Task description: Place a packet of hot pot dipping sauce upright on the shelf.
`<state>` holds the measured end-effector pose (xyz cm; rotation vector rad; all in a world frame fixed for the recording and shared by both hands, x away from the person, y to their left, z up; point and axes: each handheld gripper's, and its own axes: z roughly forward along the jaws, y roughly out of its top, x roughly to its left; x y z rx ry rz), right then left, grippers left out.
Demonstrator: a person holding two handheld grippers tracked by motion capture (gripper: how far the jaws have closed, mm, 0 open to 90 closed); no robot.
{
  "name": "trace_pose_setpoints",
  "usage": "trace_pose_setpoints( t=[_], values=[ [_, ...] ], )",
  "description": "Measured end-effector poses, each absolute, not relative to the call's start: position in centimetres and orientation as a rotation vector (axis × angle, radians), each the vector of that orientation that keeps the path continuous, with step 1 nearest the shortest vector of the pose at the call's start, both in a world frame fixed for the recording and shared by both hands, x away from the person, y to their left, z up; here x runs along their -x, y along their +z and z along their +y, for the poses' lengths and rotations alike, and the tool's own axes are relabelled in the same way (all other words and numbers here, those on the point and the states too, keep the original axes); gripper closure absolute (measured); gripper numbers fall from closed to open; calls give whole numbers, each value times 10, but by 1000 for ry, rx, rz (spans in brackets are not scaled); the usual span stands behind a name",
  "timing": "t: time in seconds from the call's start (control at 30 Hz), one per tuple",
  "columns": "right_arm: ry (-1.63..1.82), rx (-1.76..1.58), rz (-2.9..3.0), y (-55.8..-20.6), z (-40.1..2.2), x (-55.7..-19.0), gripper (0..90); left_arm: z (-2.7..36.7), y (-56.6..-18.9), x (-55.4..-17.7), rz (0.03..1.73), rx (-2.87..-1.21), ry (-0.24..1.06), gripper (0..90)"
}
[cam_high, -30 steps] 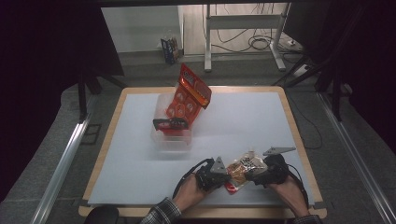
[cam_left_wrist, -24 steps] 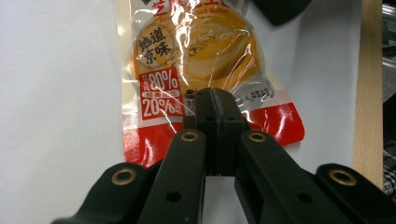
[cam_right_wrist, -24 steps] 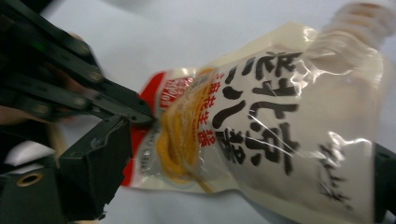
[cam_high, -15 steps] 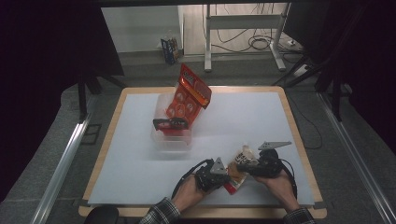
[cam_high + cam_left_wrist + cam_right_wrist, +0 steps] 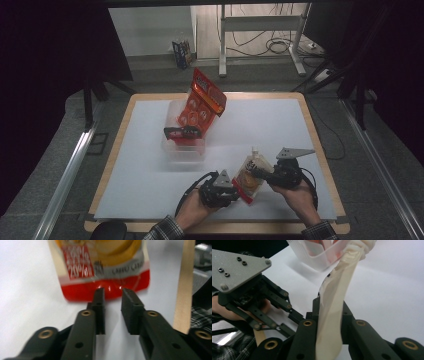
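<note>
Lying on the white table mat (image 5: 150, 150), left of the cream spouted food pouch with the red bottom edge (image 5: 248, 179), a clear plastic tub (image 5: 184, 145) holds an orange-red snack bag (image 5: 202, 102) that leans up out of it, with a small black-labelled packet (image 5: 181, 132) at its front rim; nothing stands between tub and pouch. The left gripper (image 5: 231, 194) sits just beside the pouch's red edge (image 5: 105, 290), its jaws having just been opening, a small gap between them and nothing gripped. The pouch is tilted up off the mat near the front edge of the table. To its right, the right gripper (image 5: 256, 173) has just been closing and clamps the pouch's side (image 5: 332, 322), spout (image 5: 355, 251) pointing toward the tub (image 5: 317, 257).
</note>
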<state>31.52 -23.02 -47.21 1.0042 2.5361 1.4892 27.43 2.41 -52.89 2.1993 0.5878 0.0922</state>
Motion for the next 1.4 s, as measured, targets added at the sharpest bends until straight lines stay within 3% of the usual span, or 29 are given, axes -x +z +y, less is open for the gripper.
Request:
trace_pose_setpoints(
  t=[0.23, 0.47, 0.97, 1.4],
  values=[
    [1487, -952, 2534, -464, -223, -320, 820, 54, -521, -268, 636, -2117, 78, 385],
    [1472, -898, 2526, -454, -214, -323, 839, 72, -518, -260, 654, -2113, 123, 211],
    [1502, -769, 2525, -431, -188, -344, 852, 114, -516, -244, 720, -2091, 253, 43],
    [1533, -656, 2547, -420, -154, -368, 859, 149, -517, -237, 819, -2044, 310, 31]
  ],
)
